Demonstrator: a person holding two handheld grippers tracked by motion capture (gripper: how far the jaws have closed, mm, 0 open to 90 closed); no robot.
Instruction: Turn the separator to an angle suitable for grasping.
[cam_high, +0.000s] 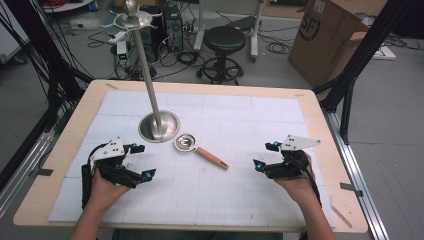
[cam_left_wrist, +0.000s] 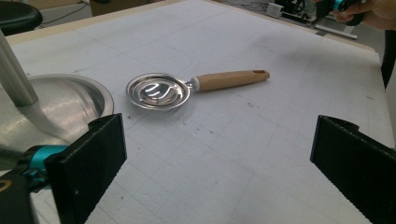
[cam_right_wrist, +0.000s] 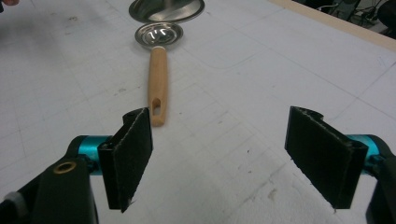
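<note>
Both grippers – left gripper (cam_high: 140, 160) and right gripper (cam_high: 265, 156) – sit spread and empty, so I'd grab the strainer spoon (cam_high: 200, 151) mid wooden handle, squarely.

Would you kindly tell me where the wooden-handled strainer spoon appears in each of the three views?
High view: the spoon lies mid-table, just right of the stand's round metal base.
Left gripper view: the spoon is upper centre, handle pointing right.
Right gripper view: the spoon is top centre, handle running toward the camera.
Shared landmark: the metal base beside the spoon's bowl.
</note>
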